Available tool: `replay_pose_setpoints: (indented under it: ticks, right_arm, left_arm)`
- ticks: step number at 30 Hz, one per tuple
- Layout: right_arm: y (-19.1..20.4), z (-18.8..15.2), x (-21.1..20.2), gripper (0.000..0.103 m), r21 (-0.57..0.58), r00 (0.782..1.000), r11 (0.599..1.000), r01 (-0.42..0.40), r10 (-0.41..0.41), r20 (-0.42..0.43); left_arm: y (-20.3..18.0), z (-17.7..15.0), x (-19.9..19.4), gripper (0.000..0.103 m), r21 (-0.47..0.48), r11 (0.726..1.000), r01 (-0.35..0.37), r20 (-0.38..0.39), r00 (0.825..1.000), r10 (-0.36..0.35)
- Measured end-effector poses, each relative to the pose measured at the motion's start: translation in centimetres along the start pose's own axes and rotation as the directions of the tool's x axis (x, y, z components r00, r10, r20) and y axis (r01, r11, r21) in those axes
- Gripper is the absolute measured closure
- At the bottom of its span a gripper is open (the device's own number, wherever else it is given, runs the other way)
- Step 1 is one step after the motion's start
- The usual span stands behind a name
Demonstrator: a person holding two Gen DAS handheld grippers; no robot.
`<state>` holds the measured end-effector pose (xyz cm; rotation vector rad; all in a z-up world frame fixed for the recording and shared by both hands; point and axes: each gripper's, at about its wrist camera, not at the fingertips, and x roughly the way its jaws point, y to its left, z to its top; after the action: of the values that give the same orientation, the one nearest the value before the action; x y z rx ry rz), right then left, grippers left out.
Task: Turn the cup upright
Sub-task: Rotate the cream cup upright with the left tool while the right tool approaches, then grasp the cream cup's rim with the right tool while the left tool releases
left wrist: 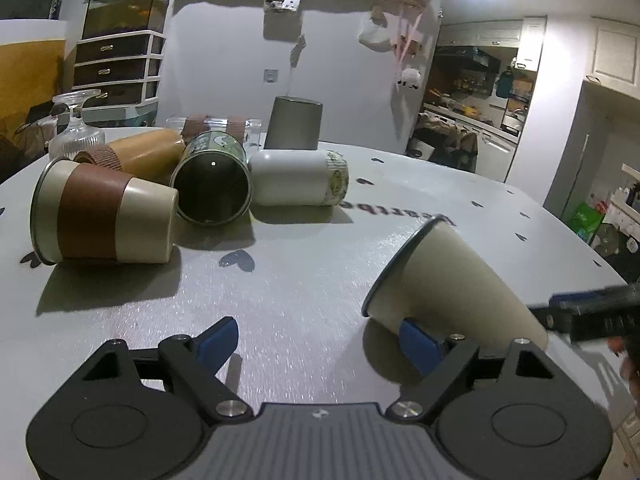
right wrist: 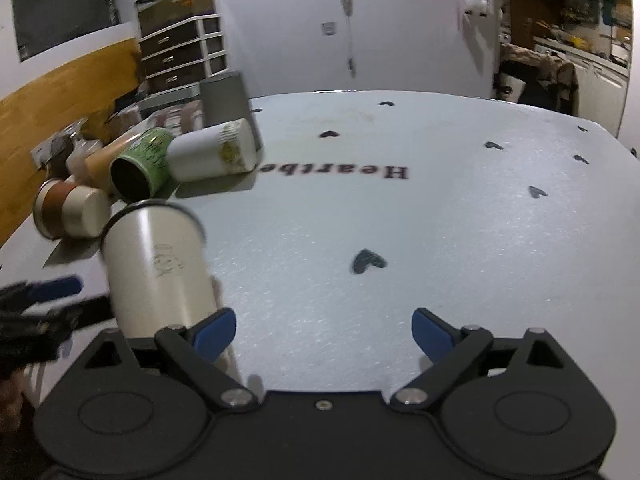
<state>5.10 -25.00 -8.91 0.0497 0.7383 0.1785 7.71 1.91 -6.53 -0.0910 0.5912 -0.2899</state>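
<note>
A cream metal cup with a dark rim stands tilted on the white table, rim toward the far left. It also shows in the right wrist view, leaning, with a small drawing on its side. My left gripper is open; its right fingertip is just beside the cup's lower side. My right gripper is open and empty; its left fingertip is next to the cup's base.
Several cups lie on their sides at the table's far left: a cream cup with a brown sleeve, a green tin, a white cup, a tan cup. A grey cup stands inverted behind. The table extends right.
</note>
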Motion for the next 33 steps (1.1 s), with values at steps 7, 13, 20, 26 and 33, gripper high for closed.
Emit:
replay_pose_setpoints:
  ticks: [7, 13, 20, 26, 33]
  right_arm:
    - [0.9, -1.0, -0.4, 0.008, -0.002, 0.998, 0.998, -0.061, 0.061, -0.018]
    - [0.5, -1.0, -0.8, 0.008, 0.073, 0.995, 0.992, -0.101, 0.102, 0.001]
    - [-2.0, 0.6, 0.6, 0.012, 0.323, 0.947, 0.895, -0.309, 0.320, 0.021]
    - [-1.9, 2.5, 3.5, 0.019, 0.433, 0.895, 0.810, -0.395, 0.445, -0.017]
    - [-0.6, 3.6, 6.4, 0.026, 0.476, 0.861, 0.776, -0.413, 0.503, -0.073]
  left_arm:
    - [-0.2, 0.9, 0.2, 0.022, -0.024, 0.999, 0.021, 0.006, 1.000, -0.021]
    - [-0.7, 1.6, -1.4, 0.039, -0.083, 0.985, 0.154, 0.010, 0.988, -0.153]
    - [-2.8, 1.2, -1.3, 0.043, -0.073, 0.956, 0.285, -0.058, 0.955, -0.289]
    - [-3.9, 0.9, -0.8, 0.044, -0.062, 0.953, 0.297, -0.070, 0.951, -0.301]
    - [-3.9, 0.8, -0.9, 0.046, -0.039, 0.951, 0.305, -0.066, 0.949, -0.307]
